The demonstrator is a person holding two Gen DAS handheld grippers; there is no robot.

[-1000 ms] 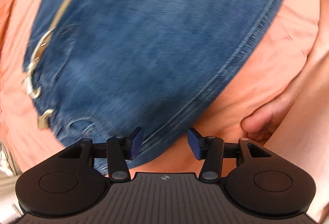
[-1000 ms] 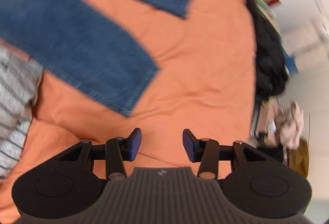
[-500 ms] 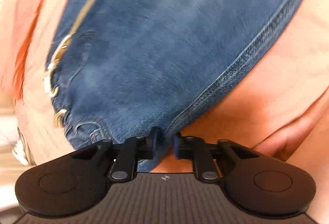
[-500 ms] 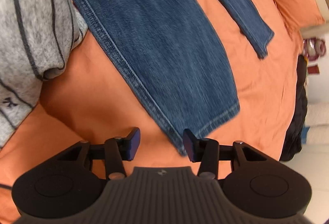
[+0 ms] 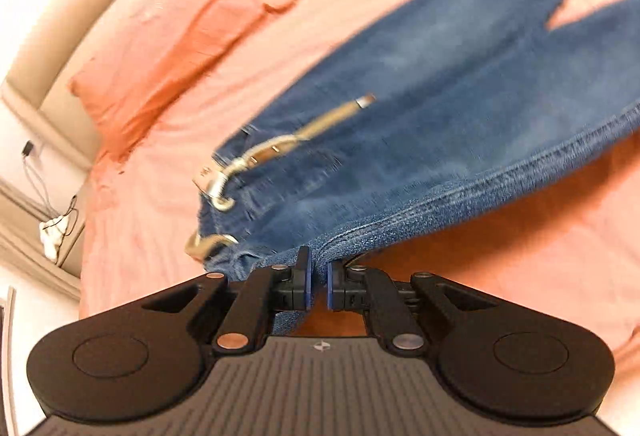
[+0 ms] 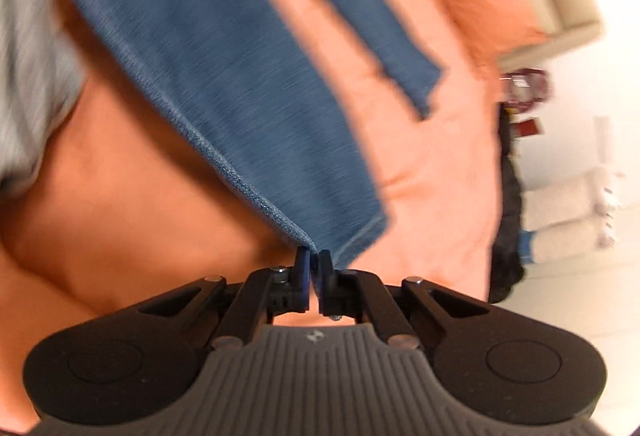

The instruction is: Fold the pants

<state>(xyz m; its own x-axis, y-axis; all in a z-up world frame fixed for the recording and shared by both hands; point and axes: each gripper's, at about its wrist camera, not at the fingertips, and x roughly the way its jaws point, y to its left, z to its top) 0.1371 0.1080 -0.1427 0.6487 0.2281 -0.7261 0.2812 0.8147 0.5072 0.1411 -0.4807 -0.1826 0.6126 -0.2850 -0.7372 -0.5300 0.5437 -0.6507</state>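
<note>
Here the left tongs (image 5: pixel 318 278) clamp the stitched waist edge of the blue denim pants (image 5: pixel 440 124), lifted off the orange bed sheet (image 5: pixel 160 196); the right tongs (image 6: pixel 314 272) pinch a hem corner. No legible writing.

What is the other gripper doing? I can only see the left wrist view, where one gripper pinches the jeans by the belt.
Observer: The right gripper is shut on the jeans too, at the hem corner of one leg.
Operator: Is anything else lying on the bed near that end?
Observer: Yes, a grey striped garment lies on the orange bedspread, left of the gripped leg.
Operator: And the second leg?
Observer: It lies flat on the bedspread, apart from the held one; its hem is untouched.
</note>
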